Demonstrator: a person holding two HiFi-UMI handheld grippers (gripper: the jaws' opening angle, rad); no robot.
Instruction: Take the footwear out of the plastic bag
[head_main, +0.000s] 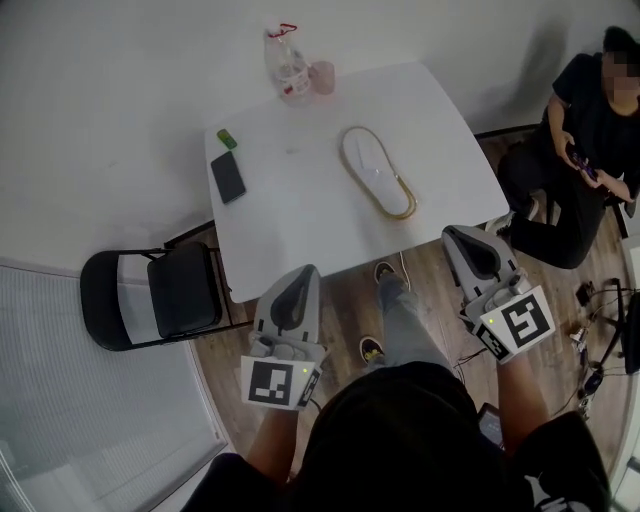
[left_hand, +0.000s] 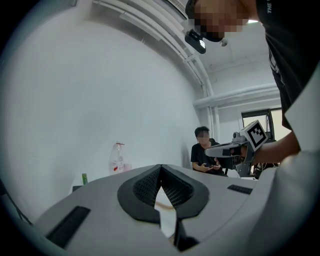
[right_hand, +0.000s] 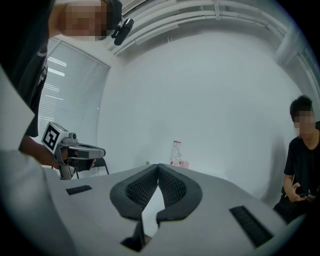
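1 white slipper (head_main: 377, 170) lies bare near the middle of the table (head_main: 300, 215). The left gripper (head_main: 303, 275) and right gripper (head_main: 462, 240) hang just off the table's near edge, jaws closed together, holding nothing.

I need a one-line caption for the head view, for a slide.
The left gripper and right gripper, both shut, held before a white table with a slipper and a phone.

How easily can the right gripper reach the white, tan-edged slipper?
Probably yes: the shut, empty right gripper hangs off the white table's near edge, and nothing lies between it and the white tan-edged slipper.
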